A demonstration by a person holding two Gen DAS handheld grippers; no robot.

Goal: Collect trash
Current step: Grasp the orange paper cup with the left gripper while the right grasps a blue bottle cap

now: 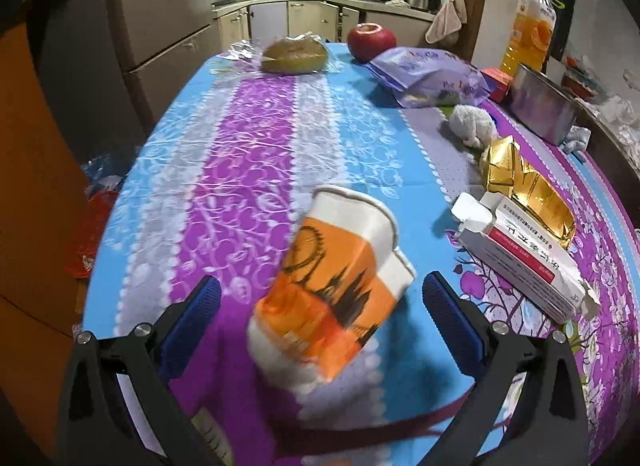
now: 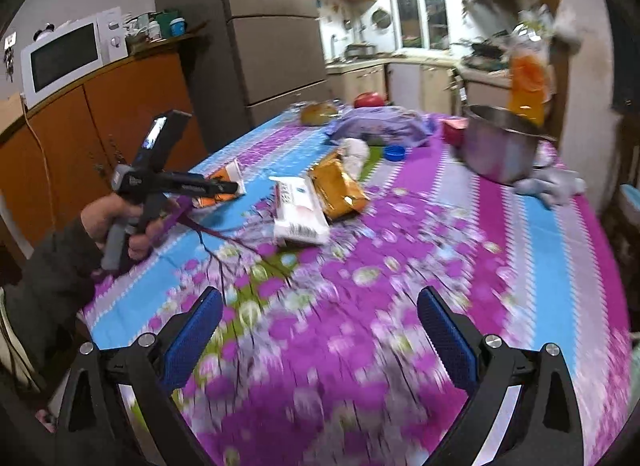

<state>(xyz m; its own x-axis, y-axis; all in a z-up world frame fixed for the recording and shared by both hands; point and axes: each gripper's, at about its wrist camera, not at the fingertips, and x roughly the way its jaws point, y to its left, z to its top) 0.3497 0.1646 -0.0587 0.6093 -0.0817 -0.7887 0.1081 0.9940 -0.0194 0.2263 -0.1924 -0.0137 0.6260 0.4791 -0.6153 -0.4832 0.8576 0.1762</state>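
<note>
Crushed paper cup [image 1: 332, 290] lies on the floral tablecloth [image 1: 248, 153] between the left gripper's [image 1: 320, 306] wide-spread jaws; closing squarely across its flattened body should secure it. Beyond the cup, an opened white carton [image 1: 520, 254] looks empty. Right gripper [image 2: 320, 322] hovers wide, holding nothing.

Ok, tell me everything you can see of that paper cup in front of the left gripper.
The paper cup is crushed and creased, white with an orange band printed with a dark skyline and Ferris wheel. It lies tilted on the tablecloth, its squashed rim pointing away from the camera. It sits between the open fingers of the left gripper, neither blue pad visibly touching it. From the right wrist view it shows only partly behind that gripper.
</note>
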